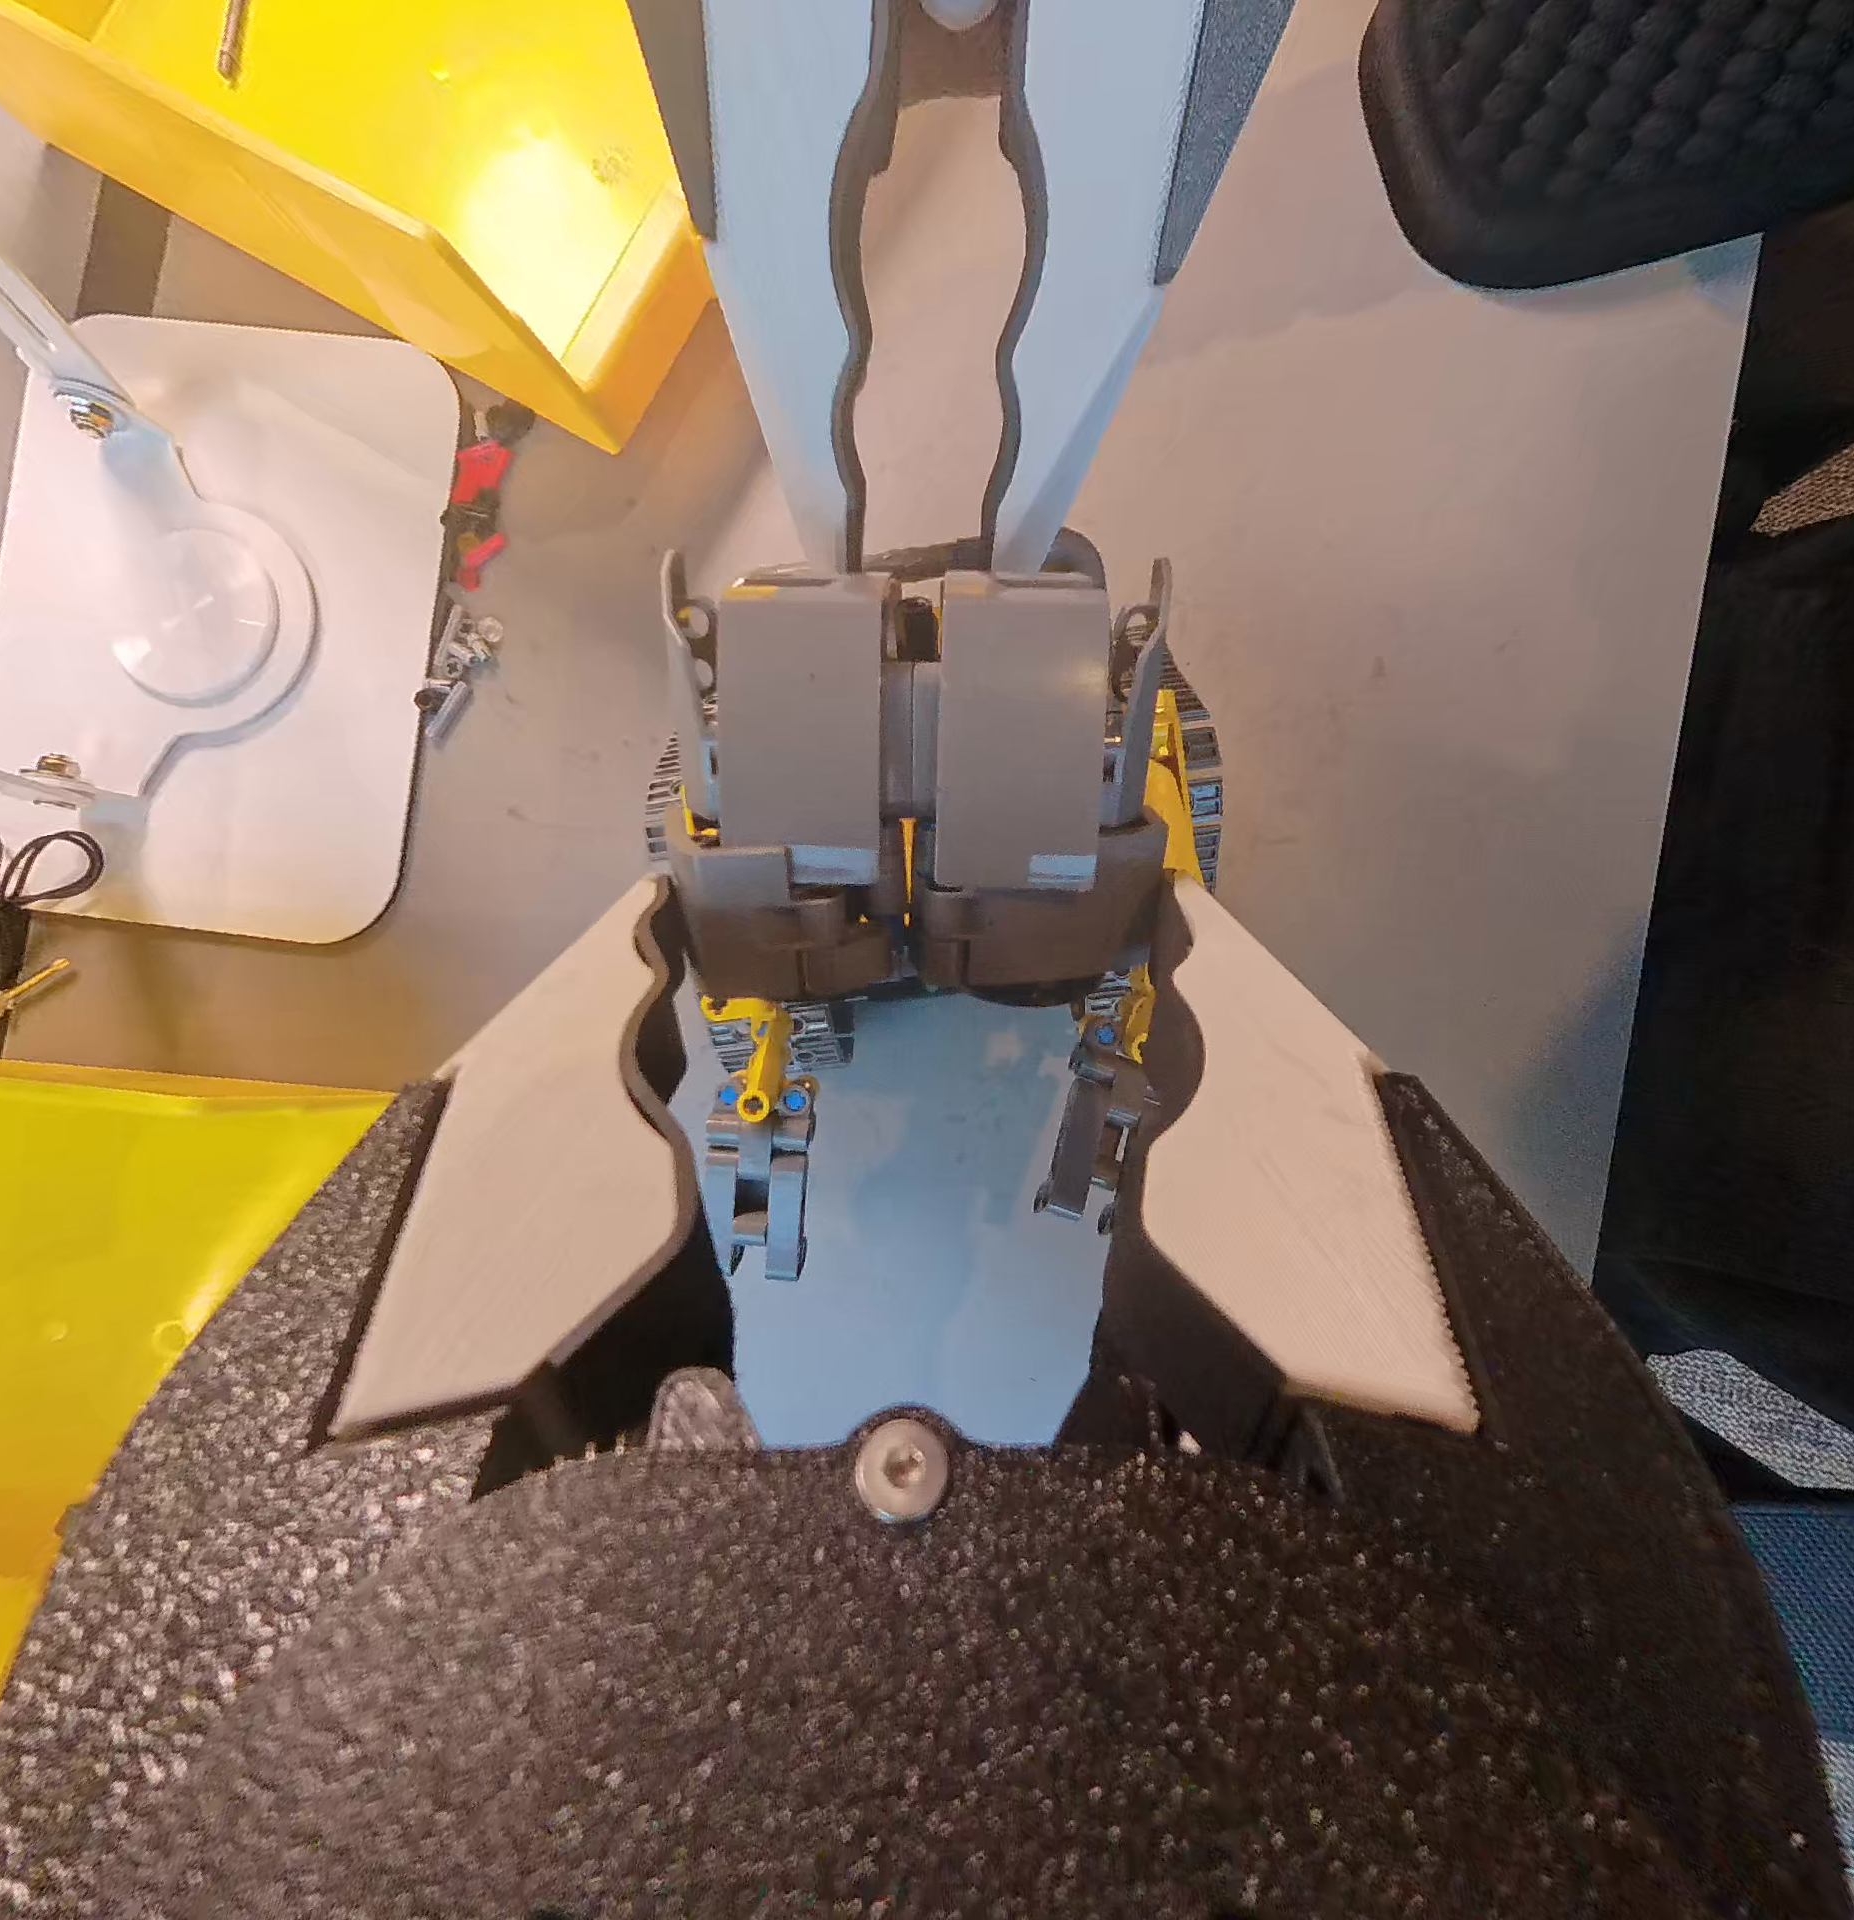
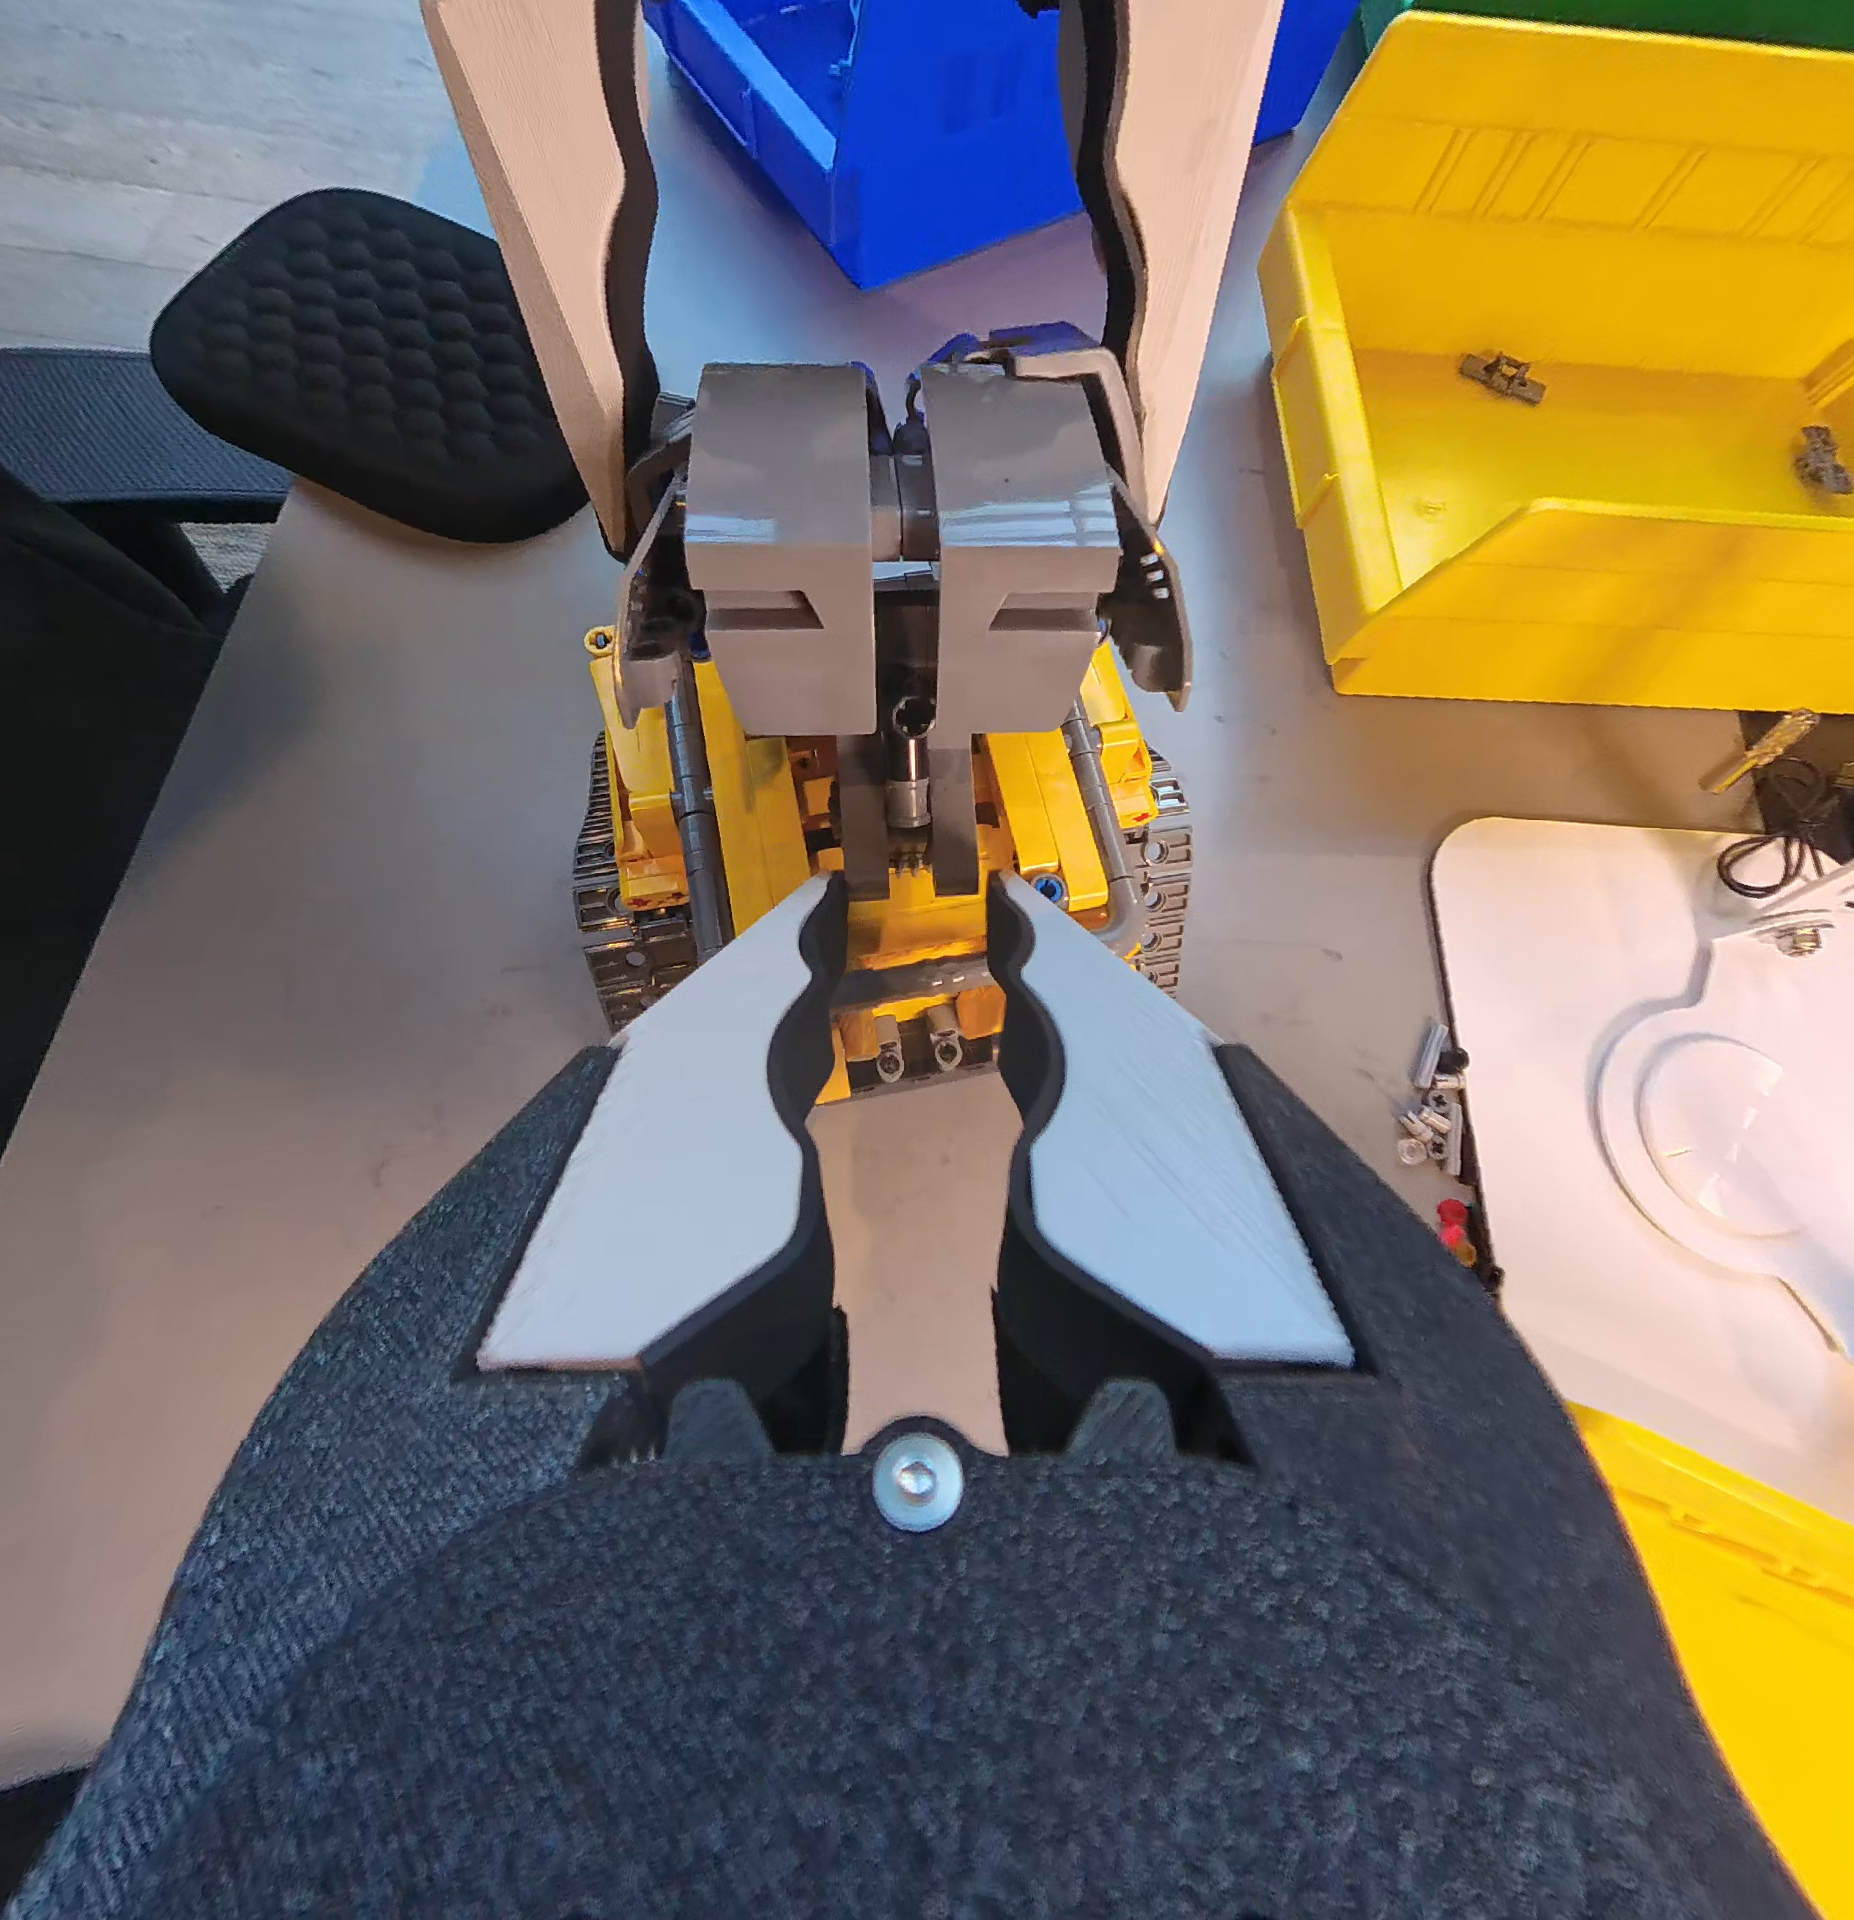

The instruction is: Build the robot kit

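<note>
A brick-built toy robot (image 2: pixel 757 810) with a yellow body, grey tracks and a grey two-eyed head (image 2: pixel 777 540) stands on the grey table (image 2: pixel 331 831). My left gripper (image 1: pixel 918 904) reaches from the front, and its fingertips press the two sides of the head (image 1: pixel 798 717). It shows at the top of the right wrist view (image 2: pixel 881 499). My right gripper (image 2: pixel 912 883) reaches from behind, its tips close on either side of the dark neck struts (image 2: pixel 866 821). It shows behind the head in the left wrist view (image 1: pixel 928 561).
Yellow bins (image 2: pixel 1588 436) (image 1: pixel 383 177) and a blue bin (image 2: pixel 902 135) stand near the robot. A white plate with a clear lens (image 1: pixel 196 623) lies beside small loose parts (image 1: pixel 466 665). A black padded armrest (image 2: pixel 362 353) overhangs the table edge. Tip to tip, the grippers are about 7 cm apart.
</note>
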The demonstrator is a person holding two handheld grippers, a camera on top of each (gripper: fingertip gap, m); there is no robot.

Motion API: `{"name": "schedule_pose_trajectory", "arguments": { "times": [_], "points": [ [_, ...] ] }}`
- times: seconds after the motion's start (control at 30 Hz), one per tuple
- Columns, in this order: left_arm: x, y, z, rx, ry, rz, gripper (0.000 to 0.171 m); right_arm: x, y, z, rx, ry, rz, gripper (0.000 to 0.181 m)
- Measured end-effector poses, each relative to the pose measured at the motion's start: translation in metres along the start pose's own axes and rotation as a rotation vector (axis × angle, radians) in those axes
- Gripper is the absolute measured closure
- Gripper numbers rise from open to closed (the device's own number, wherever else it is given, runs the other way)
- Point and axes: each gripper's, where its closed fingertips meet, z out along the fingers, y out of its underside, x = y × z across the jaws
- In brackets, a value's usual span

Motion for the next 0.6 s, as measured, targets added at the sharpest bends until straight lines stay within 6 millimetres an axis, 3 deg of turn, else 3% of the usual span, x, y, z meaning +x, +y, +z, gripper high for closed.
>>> {"name": "schedule_pose_trajectory", "arguments": {
  "times": [0.17,0.6],
  "points": [
    [0.0000,0.0012,0.0002,0.001,0.002,-0.001,0.082,0.0000,-0.0071,-0.0051,0.031,0.001,0.005,0.154],
    [0.0006,-0.0071,-0.0021,0.068,-0.002,-0.005,0.082,-0.0006,-0.0038,-0.0010,0.075,-0.020,0.039,0.157]
  ]
}}
